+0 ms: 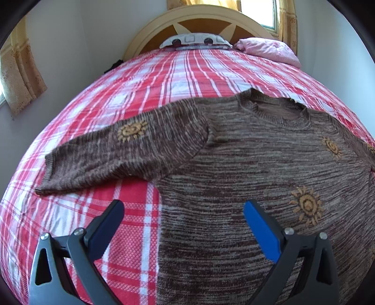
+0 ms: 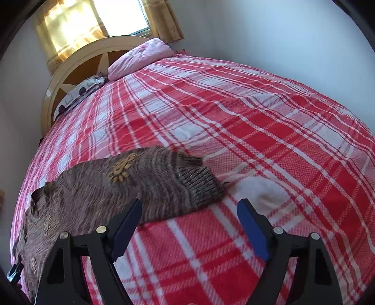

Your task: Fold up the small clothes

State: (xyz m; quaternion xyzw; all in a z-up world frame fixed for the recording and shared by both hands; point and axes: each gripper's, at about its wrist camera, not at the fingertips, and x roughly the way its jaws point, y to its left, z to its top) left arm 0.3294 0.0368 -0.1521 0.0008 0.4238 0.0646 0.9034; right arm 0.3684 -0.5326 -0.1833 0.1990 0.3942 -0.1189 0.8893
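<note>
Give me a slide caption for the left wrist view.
Open left tool poised over the side edge of a brown sun-patterned sweater lying flat on a red plaid bedspread.

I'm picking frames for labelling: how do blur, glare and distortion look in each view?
Left wrist: fisheye bulges the bed; sweater slightly soft; window bright. Right wrist: window blown out; sweater cuff smeared; same bulge.
</note>
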